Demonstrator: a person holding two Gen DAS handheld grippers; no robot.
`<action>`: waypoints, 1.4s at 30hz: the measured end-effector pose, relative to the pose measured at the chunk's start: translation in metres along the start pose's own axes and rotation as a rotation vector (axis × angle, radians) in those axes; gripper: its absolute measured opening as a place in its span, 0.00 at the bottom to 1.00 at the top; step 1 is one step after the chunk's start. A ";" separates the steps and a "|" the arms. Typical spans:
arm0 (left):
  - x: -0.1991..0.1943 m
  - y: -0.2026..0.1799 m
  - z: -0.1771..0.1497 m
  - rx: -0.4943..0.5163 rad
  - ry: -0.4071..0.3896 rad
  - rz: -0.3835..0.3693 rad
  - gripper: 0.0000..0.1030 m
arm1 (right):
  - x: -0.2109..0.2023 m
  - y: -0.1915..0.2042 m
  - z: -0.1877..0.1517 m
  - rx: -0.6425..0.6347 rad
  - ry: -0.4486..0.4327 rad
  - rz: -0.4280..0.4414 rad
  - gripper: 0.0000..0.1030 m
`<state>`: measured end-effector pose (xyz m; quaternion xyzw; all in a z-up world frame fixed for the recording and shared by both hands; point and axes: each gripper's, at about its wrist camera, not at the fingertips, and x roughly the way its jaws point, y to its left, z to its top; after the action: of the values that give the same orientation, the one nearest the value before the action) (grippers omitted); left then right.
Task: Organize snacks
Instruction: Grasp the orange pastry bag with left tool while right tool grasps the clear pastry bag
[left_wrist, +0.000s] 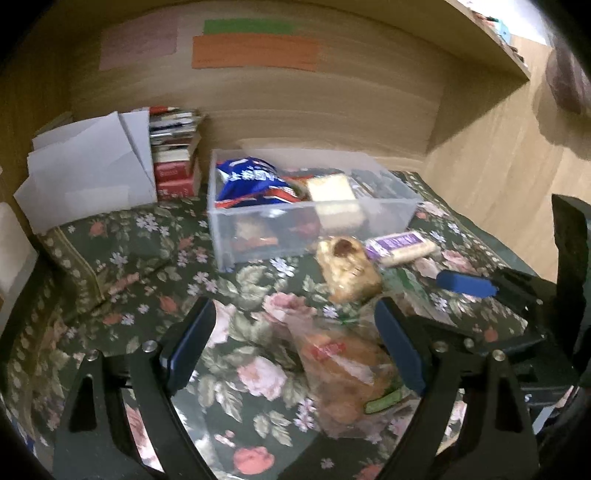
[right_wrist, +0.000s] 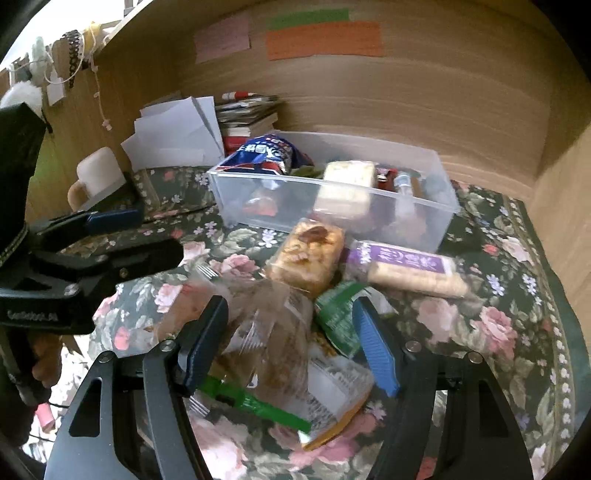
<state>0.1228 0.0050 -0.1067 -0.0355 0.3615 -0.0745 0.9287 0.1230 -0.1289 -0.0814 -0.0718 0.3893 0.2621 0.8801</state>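
A clear plastic bin (left_wrist: 258, 221) (right_wrist: 424, 229) on the floral cloth holds a blue snack bag (left_wrist: 251, 179) (right_wrist: 266, 153), a pale yellow pack (left_wrist: 330, 188) (right_wrist: 349, 175) and other snacks. In front of it lie a wrapped pastry (left_wrist: 347, 267) (right_wrist: 308, 254), a purple biscuit roll (left_wrist: 400, 245) (right_wrist: 410, 269) and a clear bread bag with green trim (left_wrist: 343, 373) (right_wrist: 273, 354). My left gripper (left_wrist: 295, 347) is open, with the bread bag between its fingers. My right gripper (right_wrist: 291, 343) is open around the same bag; it also shows in the left wrist view (left_wrist: 476, 284).
White papers (left_wrist: 92, 166) (right_wrist: 177, 129) and stacked books (left_wrist: 177, 155) (right_wrist: 247, 114) stand behind the bin at left. A cream mug (right_wrist: 96, 177) sits far left. Wooden walls (left_wrist: 332, 92) close the back and right. The left gripper shows in the right wrist view (right_wrist: 110, 236).
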 end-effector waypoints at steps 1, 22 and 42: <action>0.000 -0.003 -0.002 0.003 0.003 -0.006 0.86 | -0.002 -0.001 -0.001 -0.001 -0.001 -0.006 0.65; 0.042 -0.010 -0.039 -0.008 0.114 -0.034 0.61 | 0.000 -0.008 -0.010 0.061 0.030 0.065 0.65; 0.007 0.032 -0.034 -0.061 0.020 0.025 0.57 | 0.035 0.014 -0.010 0.037 0.080 0.103 0.43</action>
<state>0.1087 0.0350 -0.1404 -0.0584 0.3731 -0.0521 0.9245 0.1283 -0.1063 -0.1124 -0.0460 0.4320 0.2966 0.8505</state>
